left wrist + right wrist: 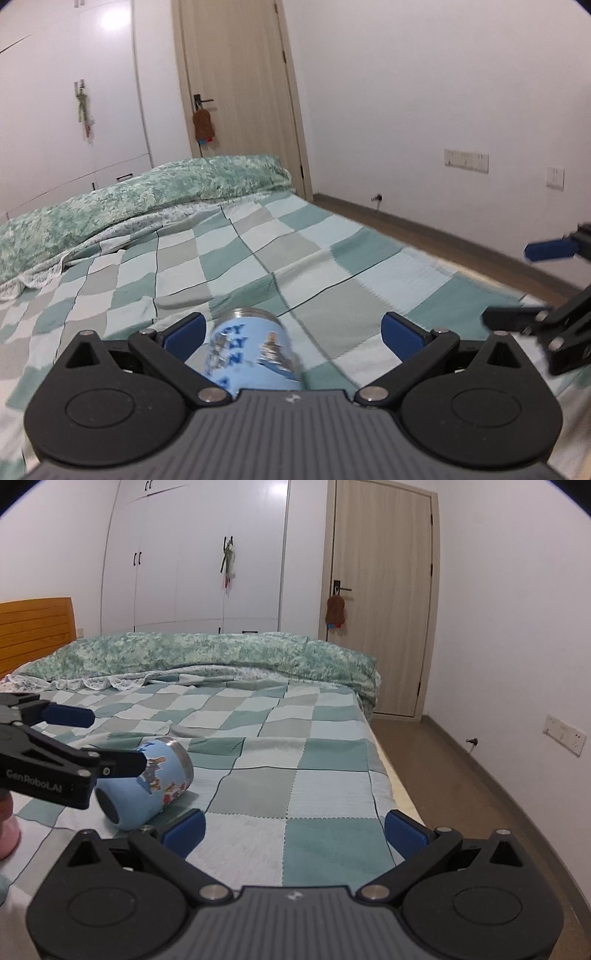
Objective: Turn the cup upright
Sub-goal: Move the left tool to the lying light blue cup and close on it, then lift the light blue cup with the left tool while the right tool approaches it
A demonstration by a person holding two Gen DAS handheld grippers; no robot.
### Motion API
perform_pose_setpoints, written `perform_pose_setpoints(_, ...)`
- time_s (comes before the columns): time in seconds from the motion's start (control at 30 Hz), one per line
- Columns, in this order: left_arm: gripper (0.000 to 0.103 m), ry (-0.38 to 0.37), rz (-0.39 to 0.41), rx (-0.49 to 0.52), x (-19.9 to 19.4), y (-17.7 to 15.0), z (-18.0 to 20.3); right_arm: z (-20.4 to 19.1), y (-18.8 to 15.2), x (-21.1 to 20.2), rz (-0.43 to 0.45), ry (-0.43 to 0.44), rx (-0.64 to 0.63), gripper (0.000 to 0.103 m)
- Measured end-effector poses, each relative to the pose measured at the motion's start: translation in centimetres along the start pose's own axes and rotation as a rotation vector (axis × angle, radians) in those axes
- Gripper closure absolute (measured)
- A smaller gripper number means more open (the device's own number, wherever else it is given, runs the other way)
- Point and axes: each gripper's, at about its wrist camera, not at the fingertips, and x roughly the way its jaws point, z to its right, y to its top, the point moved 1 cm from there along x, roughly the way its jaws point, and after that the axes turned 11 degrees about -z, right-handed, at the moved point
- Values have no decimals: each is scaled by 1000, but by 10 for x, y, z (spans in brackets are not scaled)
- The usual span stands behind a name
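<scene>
The bed (325, 775), under a checked green-and-grey cover, fills both views, with a rumpled duvet (207, 653) at twelve o'clock. The left claw (293, 334) is spread wide around the blue cup (255, 350) without visibly touching it. The cup lies on its side (steel rim pointing away). The right claw (295, 830) is open, holding nothing, the cup at its ten o'clock.

Light-blue cup (147, 782) with cartoon prints (metal rim) lying on side, mouth facing far, on checkered bedspread (295, 775), near left.
</scene>
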Motion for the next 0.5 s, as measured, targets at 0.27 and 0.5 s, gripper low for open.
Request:
perform_pose_setpoints(0.27, 0, -68, -84, 97, 42, 10, -44, -7, 13, 29, -31, -33, 17, 0)
perform_pose_setpoints(0.5, 0, -189, -216, 106, 76, 12, -67, -19, 21, 52, -63, -64, 22, 0)
